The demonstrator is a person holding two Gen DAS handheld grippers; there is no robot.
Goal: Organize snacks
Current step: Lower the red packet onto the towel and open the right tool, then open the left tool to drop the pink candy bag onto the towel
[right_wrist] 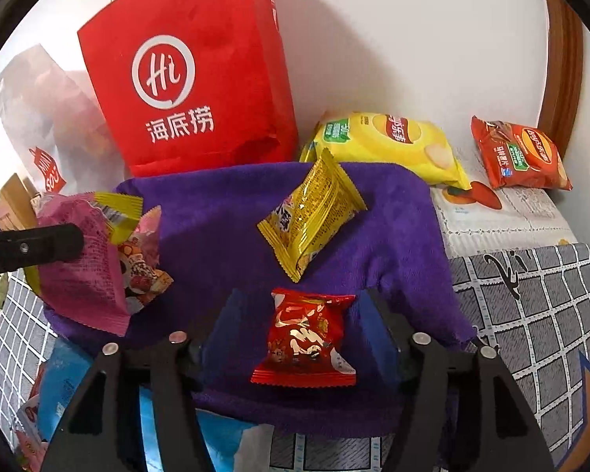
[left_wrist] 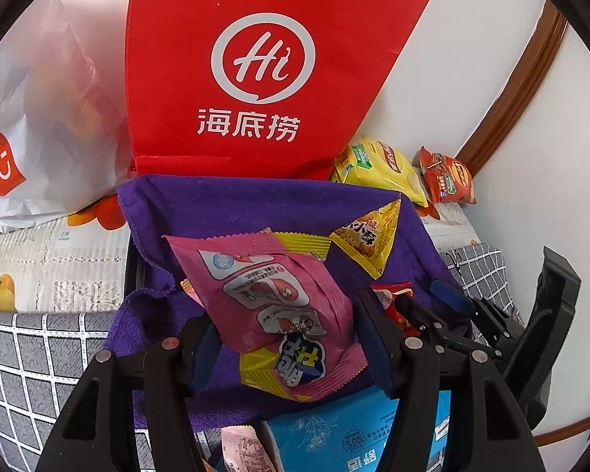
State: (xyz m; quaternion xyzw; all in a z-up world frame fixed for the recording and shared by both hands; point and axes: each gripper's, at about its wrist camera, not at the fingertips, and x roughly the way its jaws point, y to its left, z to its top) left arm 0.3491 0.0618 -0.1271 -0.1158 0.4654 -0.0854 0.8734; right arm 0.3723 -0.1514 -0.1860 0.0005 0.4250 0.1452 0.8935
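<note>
blue pack [left_wrist: 346,436] cut by edge; white bag [left_wrist: 39,118] blurred

Right gripper [right_wrist: 295,338] (jaws apart) straddling a small red snack packet [right_wrist: 305,338] on a purple towel [right_wrist: 216,244]; yellow packet [right_wrist: 312,216] beyond.

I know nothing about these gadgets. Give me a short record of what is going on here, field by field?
Setting: purple towel spread in front of a red bag
Left gripper: holds a pink snack packet
Right gripper: jaws open around a small red packet lying on the towel
Also on towel: yellow packet
Behind: yellow chip bag, red chip bag
</note>
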